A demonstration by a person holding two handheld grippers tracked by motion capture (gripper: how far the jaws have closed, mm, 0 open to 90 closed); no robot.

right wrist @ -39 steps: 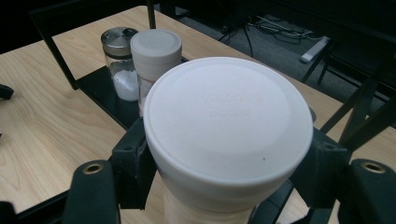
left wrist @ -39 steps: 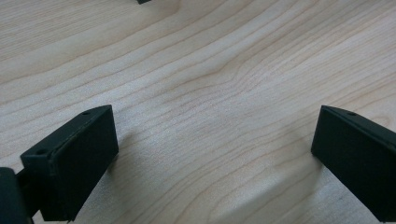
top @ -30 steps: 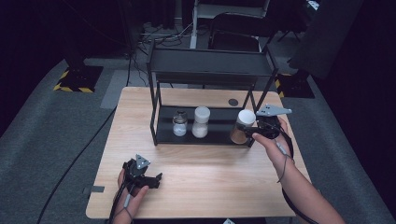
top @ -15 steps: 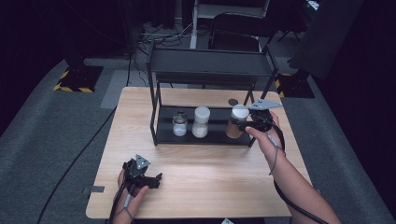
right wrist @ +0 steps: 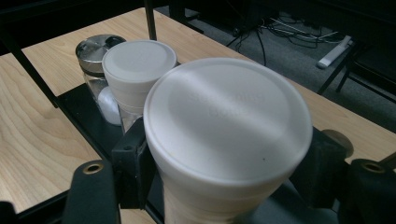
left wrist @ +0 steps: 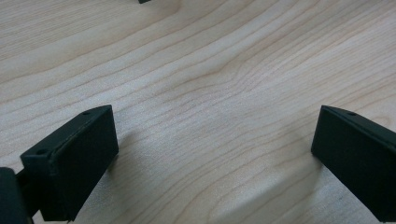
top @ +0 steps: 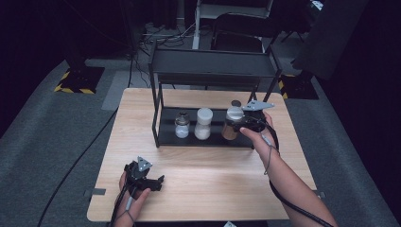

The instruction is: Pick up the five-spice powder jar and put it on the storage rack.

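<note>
R gripper (top: 238,124) is clamped on a white-lidded jar (top: 232,123) w/ brownish contents, jaws pressing both sides just under the lid (right wrist: 228,122). Jar sits at the right end of the black rack's (top: 213,61) lower shelf (top: 165,135), right of a taller white-lidded jar (top: 204,124) & a small metal-capped jar (top: 182,126). L gripper (top: 150,181) rests at the near-left of the wooden table (top: 213,175), jaws wide apart w/ nothing between, just bare wood.

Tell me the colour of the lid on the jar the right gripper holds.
White lid, shown best in the right gripper view.
</note>
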